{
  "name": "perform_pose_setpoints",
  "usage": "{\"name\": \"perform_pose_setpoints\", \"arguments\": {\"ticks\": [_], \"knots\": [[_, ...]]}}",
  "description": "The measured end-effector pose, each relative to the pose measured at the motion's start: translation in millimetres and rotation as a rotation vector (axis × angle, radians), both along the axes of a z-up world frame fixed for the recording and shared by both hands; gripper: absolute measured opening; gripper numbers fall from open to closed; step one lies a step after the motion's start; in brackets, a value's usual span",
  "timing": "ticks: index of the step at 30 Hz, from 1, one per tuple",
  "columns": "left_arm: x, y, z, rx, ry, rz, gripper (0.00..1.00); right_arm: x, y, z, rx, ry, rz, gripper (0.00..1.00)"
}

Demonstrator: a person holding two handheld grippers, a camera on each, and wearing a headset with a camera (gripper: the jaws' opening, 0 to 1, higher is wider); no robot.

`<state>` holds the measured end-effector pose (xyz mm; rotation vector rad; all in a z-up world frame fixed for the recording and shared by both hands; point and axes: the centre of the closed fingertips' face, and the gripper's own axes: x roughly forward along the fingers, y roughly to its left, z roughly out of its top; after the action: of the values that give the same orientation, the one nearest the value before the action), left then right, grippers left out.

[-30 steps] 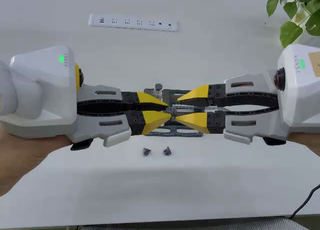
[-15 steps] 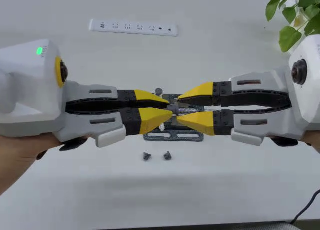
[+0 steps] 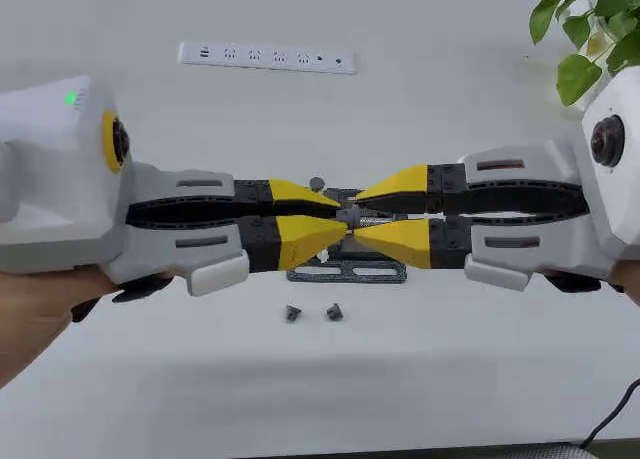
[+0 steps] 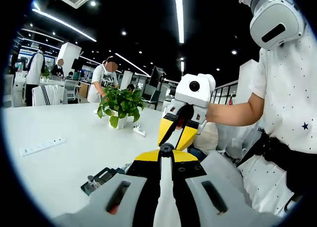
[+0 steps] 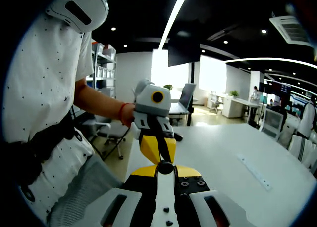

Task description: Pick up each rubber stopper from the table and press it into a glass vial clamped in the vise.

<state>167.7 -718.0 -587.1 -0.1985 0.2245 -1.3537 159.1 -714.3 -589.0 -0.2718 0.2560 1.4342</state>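
Observation:
Two dark rubber stoppers (image 3: 293,314) (image 3: 334,312) lie on the white table in front of the vise (image 3: 345,271). The vise holds a glass vial (image 3: 317,185), whose dark top peeks out above the jaws. My left gripper (image 3: 343,219) and right gripper (image 3: 356,217) hover level above the vise, tip to tip, each with its yellow jaws shut on nothing. In the left gripper view, the left gripper (image 4: 167,149) faces the right gripper (image 4: 179,127), with the vise (image 4: 101,179) below left. The right gripper (image 5: 165,167) faces the left gripper (image 5: 157,149).
A white power strip (image 3: 266,56) lies at the back of the table. A leafy plant (image 3: 590,29) stands at the back right. A black cable (image 3: 612,419) hangs off the front right edge. Open table lies around the stoppers.
The two grippers have drawn together until their tips meet over the vise, and they now cover more of the vial. The stoppers have not moved.

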Motion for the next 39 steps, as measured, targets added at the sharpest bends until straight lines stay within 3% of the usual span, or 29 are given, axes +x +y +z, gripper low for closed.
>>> {"name": "perform_pose_setpoints", "arguments": {"ticks": [11, 39], "knots": [[0.1, 1.4, 3.2, -0.033, 0.02, -0.004, 0.03, -0.3, 0.6, 3.6, 0.015, 0.007, 0.005, 0.08], [-1.5, 6.6, 5.2, -0.07, 0.058, -0.034, 0.03, -3.3, 1.6, 6.5, 0.025, 0.016, 0.028, 0.07]]}}
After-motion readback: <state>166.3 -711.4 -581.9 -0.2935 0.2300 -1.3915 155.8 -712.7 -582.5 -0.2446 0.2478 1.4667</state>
